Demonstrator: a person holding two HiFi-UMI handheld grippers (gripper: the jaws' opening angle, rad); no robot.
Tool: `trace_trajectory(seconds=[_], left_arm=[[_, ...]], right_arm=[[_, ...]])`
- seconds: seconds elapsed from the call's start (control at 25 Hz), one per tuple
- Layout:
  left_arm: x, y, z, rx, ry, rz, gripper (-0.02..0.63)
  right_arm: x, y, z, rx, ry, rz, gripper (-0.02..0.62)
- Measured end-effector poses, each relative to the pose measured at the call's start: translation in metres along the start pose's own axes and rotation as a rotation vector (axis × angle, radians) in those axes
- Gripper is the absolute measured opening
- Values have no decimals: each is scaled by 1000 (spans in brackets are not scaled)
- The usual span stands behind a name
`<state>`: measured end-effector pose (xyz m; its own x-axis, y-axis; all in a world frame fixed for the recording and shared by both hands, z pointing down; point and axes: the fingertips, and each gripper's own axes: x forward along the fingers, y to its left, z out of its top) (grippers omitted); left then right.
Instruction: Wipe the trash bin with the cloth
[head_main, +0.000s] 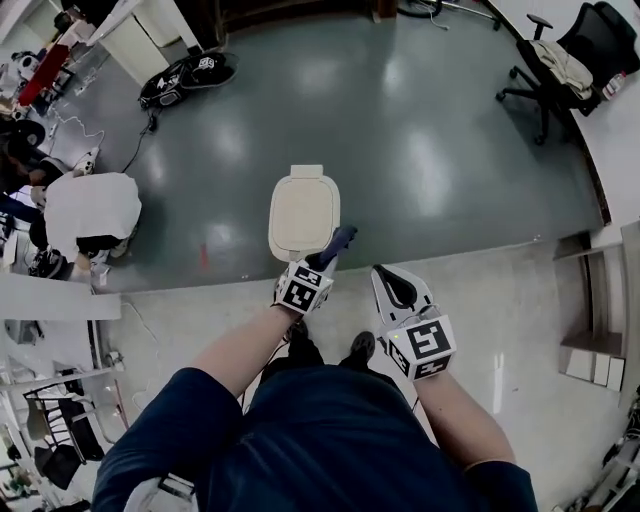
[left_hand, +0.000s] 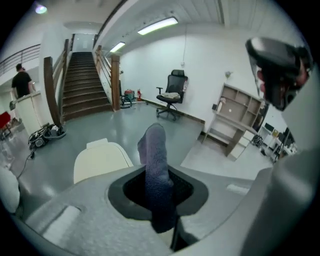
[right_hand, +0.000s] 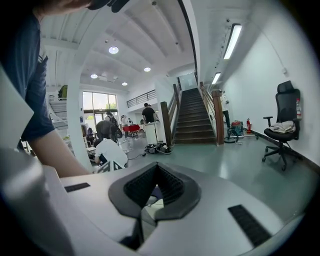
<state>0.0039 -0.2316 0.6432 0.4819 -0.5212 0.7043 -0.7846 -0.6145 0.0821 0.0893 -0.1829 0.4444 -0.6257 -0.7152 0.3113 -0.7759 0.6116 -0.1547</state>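
Note:
A trash bin with a cream lid (head_main: 303, 212) stands on the grey-green floor just ahead of me, and it also shows low at the left as the bin lid (left_hand: 100, 159). My left gripper (head_main: 325, 262) is shut on a dark blue-grey cloth (head_main: 338, 241), which sticks out past the jaws over the lid's near right edge. In the left gripper view the cloth (left_hand: 156, 165) stands upright between the jaws. My right gripper (head_main: 393, 284) hangs to the right of the bin, a little nearer to me, with its jaws shut and nothing in them.
A person in a white shirt (head_main: 92, 208) crouches at the left. Black gear with cables (head_main: 185, 78) lies at the far left, and an office chair (head_main: 555, 65) stands at the far right. Wooden shelves (head_main: 592, 345) line the right wall. A staircase (left_hand: 82, 85) rises beyond.

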Motion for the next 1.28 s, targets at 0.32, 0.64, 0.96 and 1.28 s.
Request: trace_trajectory(seconds=[0.32, 0.64, 0.96, 1.28], left_arm=[[-138, -12, 63, -225, -325, -13, 49], [-257, -22, 134, -296, -664, -33, 49], [-311, -32, 145, -255, -766, -38, 49], [-310, -38, 127, -258, -734, -33, 49]], right_arm=[[1, 27, 26, -31, -32, 74, 5], [1, 62, 61, -83, -71, 165, 5], [-3, 105, 75, -69, -100, 242, 5], [-4, 124, 74, -68, -114, 280, 5]])
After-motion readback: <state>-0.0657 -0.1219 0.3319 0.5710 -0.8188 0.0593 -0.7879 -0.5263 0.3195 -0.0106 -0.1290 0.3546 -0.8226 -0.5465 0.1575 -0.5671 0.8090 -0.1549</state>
